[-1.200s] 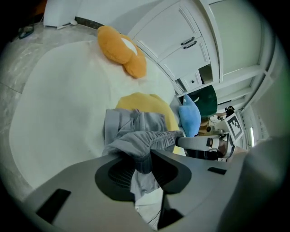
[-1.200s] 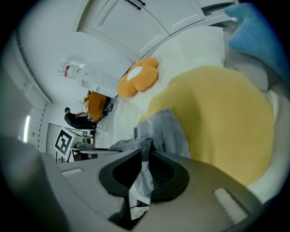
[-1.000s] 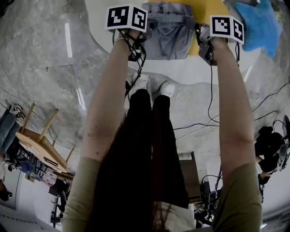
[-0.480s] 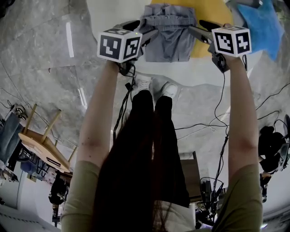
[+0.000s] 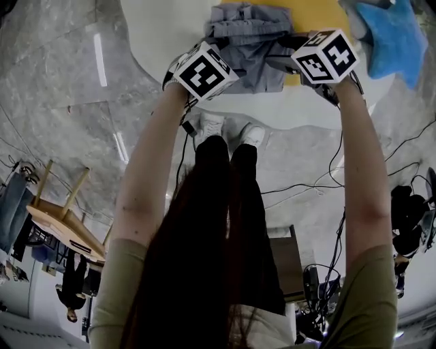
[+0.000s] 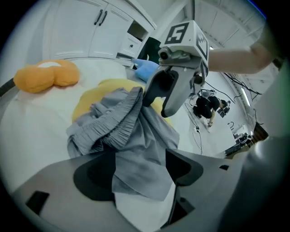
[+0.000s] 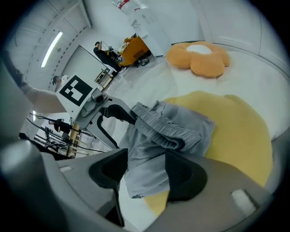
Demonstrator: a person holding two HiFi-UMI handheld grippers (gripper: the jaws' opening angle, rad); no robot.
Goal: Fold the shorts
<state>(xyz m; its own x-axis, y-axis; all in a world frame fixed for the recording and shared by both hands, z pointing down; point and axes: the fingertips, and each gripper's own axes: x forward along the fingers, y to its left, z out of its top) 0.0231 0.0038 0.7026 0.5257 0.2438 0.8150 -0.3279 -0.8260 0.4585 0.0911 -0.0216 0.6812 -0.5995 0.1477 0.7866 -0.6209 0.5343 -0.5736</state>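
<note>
1. The shorts [image 5: 248,41] lie at the top centre of the head view on the table [image 5: 163,27]. Their far part rests over the yellow mat [image 5: 317,12]. The waistband is bunched on top and the near hem lies flatter.
2. Left gripper [image 6: 138,174]: its jaws stand wide and have just been opening. In its own view the near hem shows in the gap at lower centre, but neither pad presses on it.
3. Right gripper [image 7: 145,174]: its jaws are likewise wide after just opening. A hem corner shows between them at the lower centre of its view, and it is not gripped.
4. The step in hand, as I judge it: a fold has been laid and let go. The grippers sit at the near edge, one at each side.
5. The next move probably calls for a fresh grip. Each gripper would close on a corner of the pile, taking all layers, and both would carry it across evenly. The rumpled waistband may want flattening first, or the fold could sit lumpy.
</note>
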